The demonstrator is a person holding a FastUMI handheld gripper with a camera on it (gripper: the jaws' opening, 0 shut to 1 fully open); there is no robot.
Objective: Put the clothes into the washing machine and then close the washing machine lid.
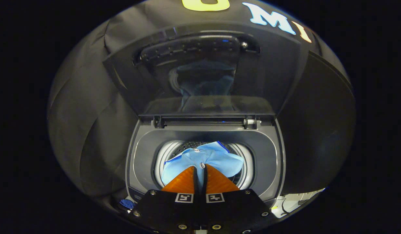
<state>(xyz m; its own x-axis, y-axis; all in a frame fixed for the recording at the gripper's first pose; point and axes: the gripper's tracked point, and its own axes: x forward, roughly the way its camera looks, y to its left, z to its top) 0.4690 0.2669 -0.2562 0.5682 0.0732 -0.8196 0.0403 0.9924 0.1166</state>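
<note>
Pinching the light-blue shirt [203,161] over the drum [247,162], the gripper [199,169] faces the raised lid [203,71].

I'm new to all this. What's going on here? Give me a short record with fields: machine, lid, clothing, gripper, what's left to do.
machine: top-loading washing machine, its drum open to view
lid: lid raised upright behind the opening, not yet closed
clothing: light blue garment hanging over the drum mouth, partly inside
gripper: hand-held gripper, orange fingers nearly together, pinching the garment's fabric between their tips
left to do: likely release the garment into the drum, then close the lid
</note>
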